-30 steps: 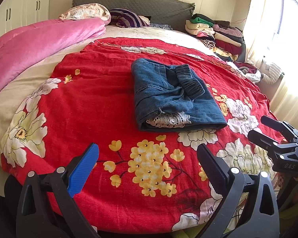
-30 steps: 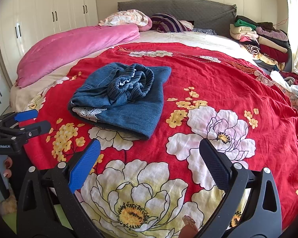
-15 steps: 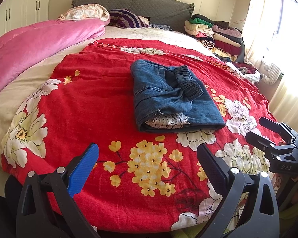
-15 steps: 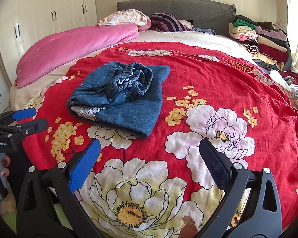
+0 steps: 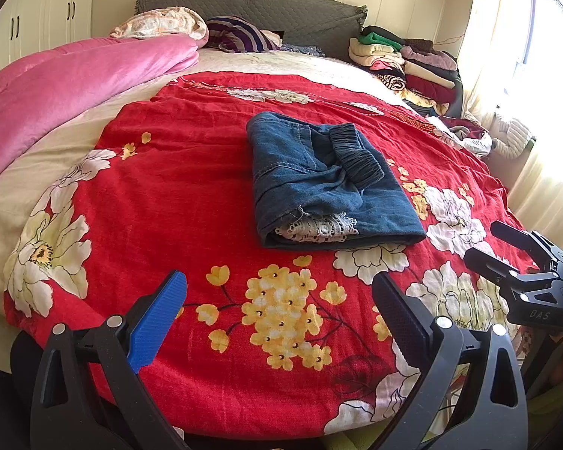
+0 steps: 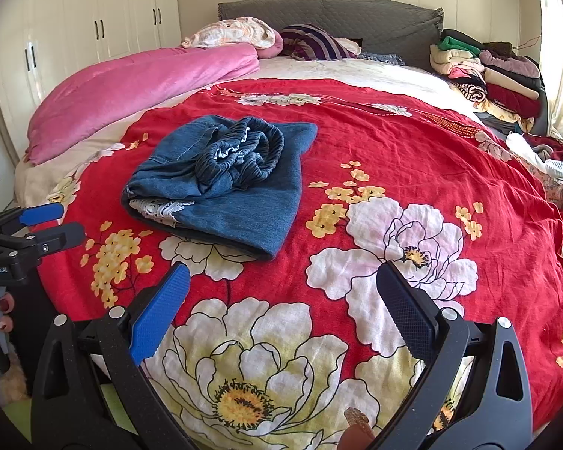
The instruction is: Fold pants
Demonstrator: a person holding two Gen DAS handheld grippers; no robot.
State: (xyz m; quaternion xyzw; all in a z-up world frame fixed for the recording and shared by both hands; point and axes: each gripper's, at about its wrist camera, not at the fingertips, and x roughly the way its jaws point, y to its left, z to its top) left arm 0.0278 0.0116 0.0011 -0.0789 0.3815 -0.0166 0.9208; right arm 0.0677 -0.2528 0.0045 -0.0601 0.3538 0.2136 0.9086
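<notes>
Blue denim pants lie folded into a thick bundle on the red flowered bedspread, elastic waistband on top and white lace trim showing at the near end. My left gripper stands open near the bed's foot, well short of the pants, holding nothing. In the right wrist view the same pants sit left of centre. My right gripper is open and empty over a large white flower. Each gripper shows at the other view's edge: the right gripper at the right, the left gripper at the left.
A rolled pink quilt runs along the bed's left side. Pillows lean against the grey headboard. A stack of folded clothes sits at the far right corner by the curtain. White wardrobes stand at the left.
Both grippers have drawn back slightly from the bed, so the pants look a little farther away. The pants have not moved, and both grippers stay open.
</notes>
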